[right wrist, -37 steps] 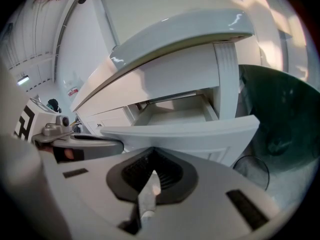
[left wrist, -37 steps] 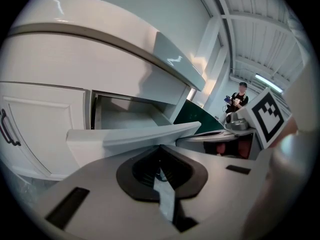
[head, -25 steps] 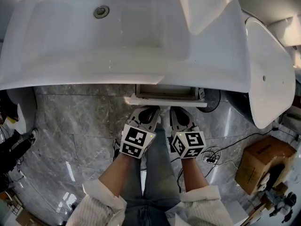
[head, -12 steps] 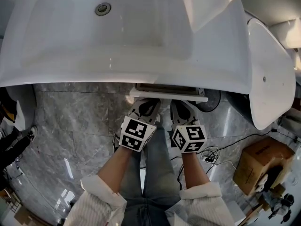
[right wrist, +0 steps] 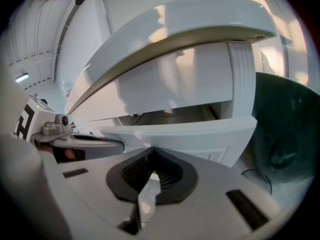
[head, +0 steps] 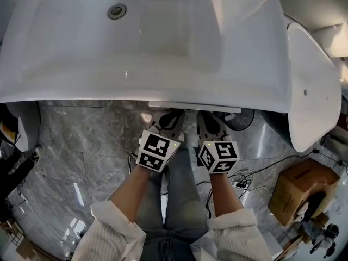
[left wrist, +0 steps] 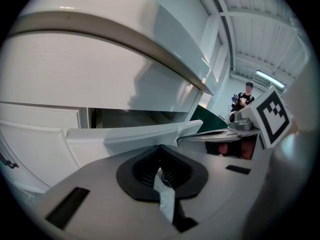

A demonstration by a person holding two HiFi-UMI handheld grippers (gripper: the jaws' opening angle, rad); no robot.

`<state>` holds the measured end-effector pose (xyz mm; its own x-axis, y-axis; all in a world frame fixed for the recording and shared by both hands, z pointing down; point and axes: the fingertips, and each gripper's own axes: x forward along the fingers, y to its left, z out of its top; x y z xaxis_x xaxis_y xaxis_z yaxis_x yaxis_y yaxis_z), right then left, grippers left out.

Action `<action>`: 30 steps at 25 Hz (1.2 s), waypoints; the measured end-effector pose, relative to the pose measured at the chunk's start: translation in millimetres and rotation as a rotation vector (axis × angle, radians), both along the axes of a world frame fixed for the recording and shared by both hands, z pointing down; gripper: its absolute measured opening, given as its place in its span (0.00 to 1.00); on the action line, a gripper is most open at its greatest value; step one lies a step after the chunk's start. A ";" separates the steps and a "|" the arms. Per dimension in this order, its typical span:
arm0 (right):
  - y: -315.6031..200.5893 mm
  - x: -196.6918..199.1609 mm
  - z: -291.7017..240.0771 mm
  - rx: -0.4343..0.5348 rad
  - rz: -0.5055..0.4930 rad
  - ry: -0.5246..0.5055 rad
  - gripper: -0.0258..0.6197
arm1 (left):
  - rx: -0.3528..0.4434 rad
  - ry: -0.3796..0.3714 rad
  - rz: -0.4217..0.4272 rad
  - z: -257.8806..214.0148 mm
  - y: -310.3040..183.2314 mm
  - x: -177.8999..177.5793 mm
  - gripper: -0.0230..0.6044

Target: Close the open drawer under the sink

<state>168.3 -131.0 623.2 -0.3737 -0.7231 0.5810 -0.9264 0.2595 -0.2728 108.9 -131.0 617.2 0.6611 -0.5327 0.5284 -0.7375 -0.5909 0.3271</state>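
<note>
Only a thin strip of the white drawer front (head: 194,107) sticks out from under the white sink (head: 136,48). My left gripper (head: 169,116) and right gripper (head: 210,117) sit side by side, tips against that front, both shut on nothing. In the left gripper view the drawer front (left wrist: 125,136) lies right at the shut tips of my left gripper (left wrist: 161,148), with a dark gap above it below the sink. In the right gripper view the drawer front (right wrist: 195,131) crosses just past the tips of my right gripper (right wrist: 152,150).
A white toilet (head: 312,86) stands at the right, with a cardboard box (head: 302,186) and loose cables (head: 247,178) on the grey marble floor. A dark round bin (right wrist: 287,134) is to the drawer's right. A person (left wrist: 246,96) stands far off.
The drawer has slid further in under the sink, from an open box to a thin strip. Both grippers have moved forward with it.
</note>
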 end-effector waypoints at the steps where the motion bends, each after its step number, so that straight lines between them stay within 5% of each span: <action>1: -3.1 0.1 0.3 0.001 0.002 0.002 0.05 | 0.002 0.000 -0.004 0.7 -3.1 -0.5 0.06; 30: -48.5 1.6 1.2 0.035 0.000 0.029 0.05 | 0.017 -0.016 -0.051 3.7 -47.9 -8.2 0.06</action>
<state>169.9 -179.5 624.4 -0.3571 -0.7433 0.5657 -0.9338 0.2684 -0.2368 100.7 -178.8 620.9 0.6244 -0.5743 0.5294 -0.7719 -0.5575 0.3056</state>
